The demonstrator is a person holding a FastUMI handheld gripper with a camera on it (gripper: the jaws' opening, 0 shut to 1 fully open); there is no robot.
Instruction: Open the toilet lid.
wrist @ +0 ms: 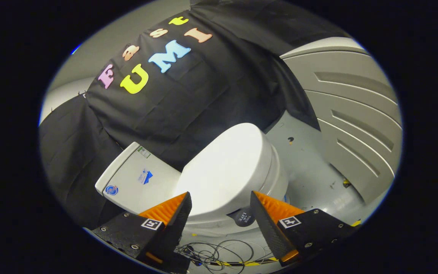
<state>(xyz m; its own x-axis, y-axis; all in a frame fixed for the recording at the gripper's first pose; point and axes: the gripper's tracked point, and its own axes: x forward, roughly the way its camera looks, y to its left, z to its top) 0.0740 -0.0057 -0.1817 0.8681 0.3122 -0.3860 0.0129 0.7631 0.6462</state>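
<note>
A white toilet stands ahead of my fingers, seen tilted. Its lid lies down flat on the bowl, and the cistern sits to the left of the lid against the black cloth. My gripper is open, with a wide gap between its fingers, and it hovers above the lid's near side. Nothing is held between the fingers, and they do not touch the lid.
A grey ribbed panel rises to the right of the toilet. The grey floor lies between them. Loose thin cables and a small dark round object lie below the fingers beside the bowl.
</note>
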